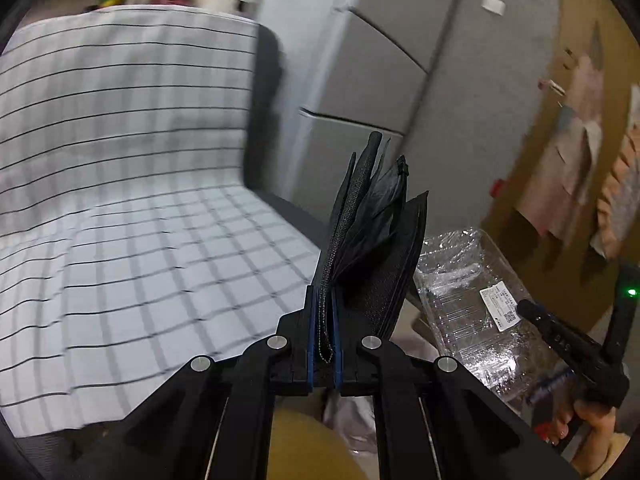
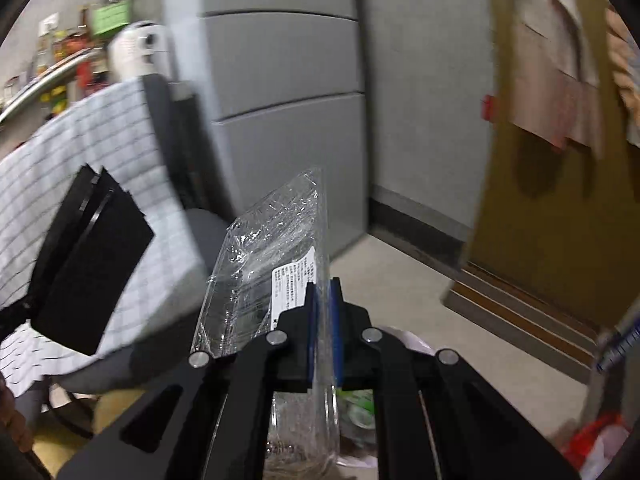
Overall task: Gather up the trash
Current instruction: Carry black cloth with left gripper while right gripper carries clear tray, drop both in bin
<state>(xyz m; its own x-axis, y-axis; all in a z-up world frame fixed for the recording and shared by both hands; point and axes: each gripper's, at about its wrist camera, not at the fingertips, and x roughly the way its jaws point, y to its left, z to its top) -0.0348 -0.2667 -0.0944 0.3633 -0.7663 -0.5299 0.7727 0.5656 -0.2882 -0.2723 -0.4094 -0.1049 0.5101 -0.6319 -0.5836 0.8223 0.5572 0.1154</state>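
My left gripper [image 1: 325, 344] is shut on a bundle of black textured sheets [image 1: 372, 232] that fan upward from the jaws. The same black bundle [image 2: 88, 268] shows at the left in the right wrist view. My right gripper [image 2: 325, 320] is shut on a clear plastic clamshell package [image 2: 272, 256] with a white label. That package [image 1: 472, 296] shows at the lower right in the left wrist view, with the right gripper's body [image 1: 576, 356] and a hand below it. Both are held in the air beside a chair.
A chair draped in white grid-patterned cloth [image 1: 120, 200] fills the left. Grey cabinet panels [image 2: 280, 100] stand behind. A brown board with pinned papers [image 2: 552, 80] is at the right. Beige floor [image 2: 420, 280] lies below, with red and white litter [image 2: 592, 440] at the lower right.
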